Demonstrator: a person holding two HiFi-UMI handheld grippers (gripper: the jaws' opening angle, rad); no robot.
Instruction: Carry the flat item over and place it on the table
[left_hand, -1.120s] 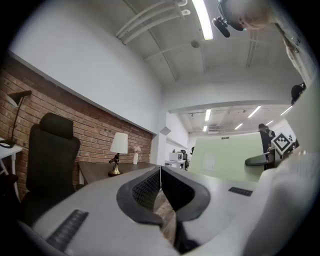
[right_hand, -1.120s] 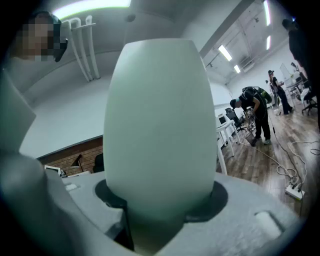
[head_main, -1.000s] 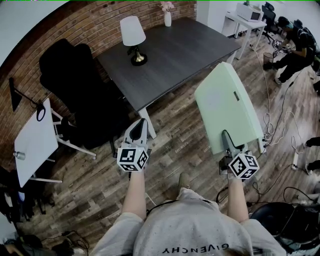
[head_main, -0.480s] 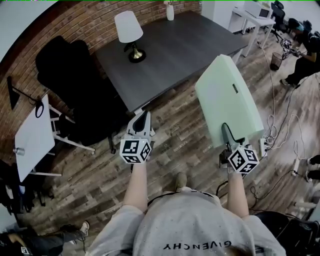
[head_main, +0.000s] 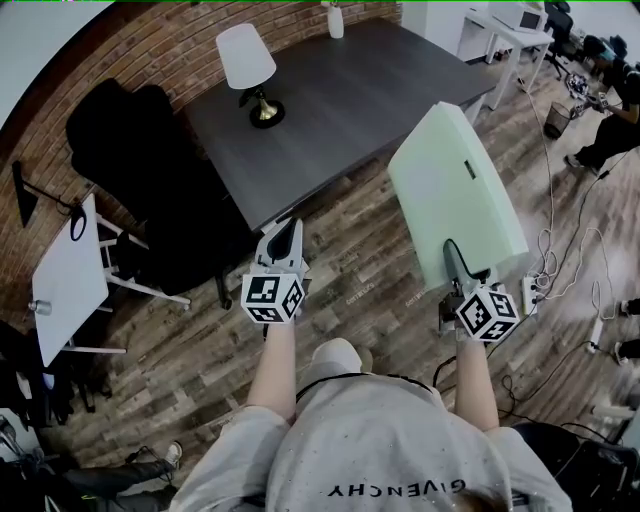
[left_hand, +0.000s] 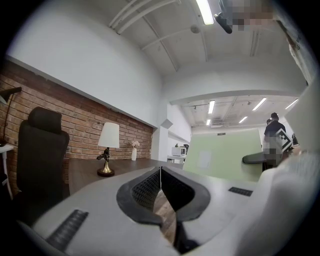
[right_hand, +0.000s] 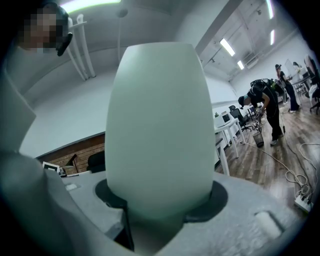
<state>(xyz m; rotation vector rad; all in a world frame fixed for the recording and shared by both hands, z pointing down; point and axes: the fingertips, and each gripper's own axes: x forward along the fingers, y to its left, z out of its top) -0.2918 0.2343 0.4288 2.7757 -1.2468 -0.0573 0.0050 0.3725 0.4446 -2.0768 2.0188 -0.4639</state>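
Observation:
The flat item is a pale green padded board (head_main: 455, 200). It stands out over the wooden floor to the right of the dark table (head_main: 380, 100). My right gripper (head_main: 456, 268) is shut on the board's near edge. In the right gripper view the board (right_hand: 157, 125) fills the middle and rises from between the jaws of the right gripper (right_hand: 159, 202). My left gripper (head_main: 285, 232) is level with the table's near corner, shut, with nothing in it. In the left gripper view the left gripper (left_hand: 160, 172) has its pads together, and the green board (left_hand: 225, 157) shows at the right.
A white-shaded lamp (head_main: 248, 65) and a small vase (head_main: 335, 18) stand on the table's far side. A black office chair (head_main: 140, 150) sits at the table's left, beside a white side table (head_main: 65, 280). Cables (head_main: 560, 270) trail on the floor at the right, and a person (head_main: 615, 110) bends there.
The view has shifted a little toward the dark table, and the lamp now sits further left. Both grippers keep their states; the board stays in the right one.

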